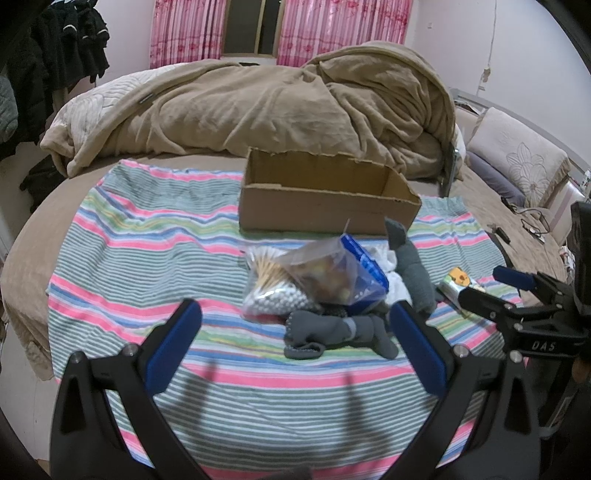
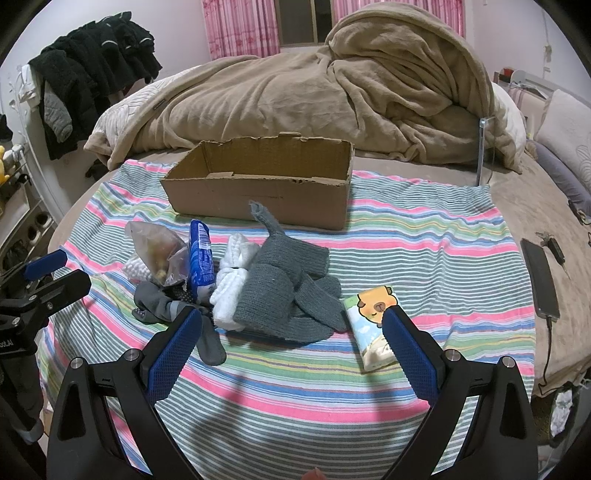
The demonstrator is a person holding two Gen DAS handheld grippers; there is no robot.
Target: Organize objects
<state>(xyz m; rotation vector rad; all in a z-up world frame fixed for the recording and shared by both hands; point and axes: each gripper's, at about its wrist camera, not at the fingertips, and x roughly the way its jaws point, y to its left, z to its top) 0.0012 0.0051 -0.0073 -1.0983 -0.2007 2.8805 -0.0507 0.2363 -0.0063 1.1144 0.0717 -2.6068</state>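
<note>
Cardboard box (image 2: 258, 184) open-topped, interior bare; cotton swabs (image 1: 273, 277) bagged.

We are in a home bedroom: a bed (image 2: 517, 206) with a rumpled tan blanket (image 2: 314, 92), pillows (image 1: 517, 155), pink window curtains (image 1: 332, 29), and dark clothes (image 2: 96, 66) hanging beside it.

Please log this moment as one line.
left gripper: open, empty | right gripper: open, empty | box: empty | pile: on towel
</note>
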